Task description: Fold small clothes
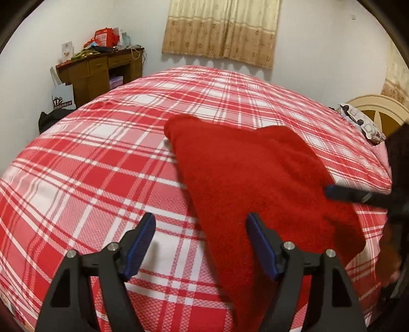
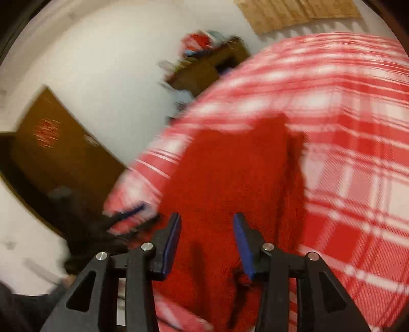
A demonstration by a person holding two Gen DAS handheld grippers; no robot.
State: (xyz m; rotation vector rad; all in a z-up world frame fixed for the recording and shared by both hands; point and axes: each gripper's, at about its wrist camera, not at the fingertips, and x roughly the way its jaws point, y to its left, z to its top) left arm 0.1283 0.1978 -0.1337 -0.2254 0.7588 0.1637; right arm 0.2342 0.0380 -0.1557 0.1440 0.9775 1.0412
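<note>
A bed (image 1: 102, 158) covered with a red-and-white plaid sheet fills most of both views. Behind it stands a white wall (image 1: 143, 23) with a beige patterned curtain (image 1: 222, 28) hanging at the far side. In the far left corner of the left wrist view, a brown wooden desk (image 1: 102, 69) carries a heap of red and mixed items, blurred in detail. A cream headboard (image 1: 383, 109) and a patterned pillow (image 1: 360, 122) show at the right edge. In the right wrist view, a brown door (image 2: 58, 150) appears at the left, heavily blurred.

The red garment (image 1: 250, 178), a fuzzy small piece of clothing, lies on the sheet right of centre, running from the middle of the bed toward the near edge; its far end shows two rounded lobes. In the right wrist view the red garment (image 2: 230, 184) lies directly ahead of the fingers and extends beneath them.

The left tool (image 1: 202, 245) is held above the sheet with its blue-padded fingers spread wide, empty; its right finger overlaps the garment's near edge. The right tool (image 2: 207, 242) also has its fingers apart over the garment, gripping nothing. It also enters the left wrist view from the right, as a dark shape (image 1: 358, 195) over the garment's right edge.
</note>
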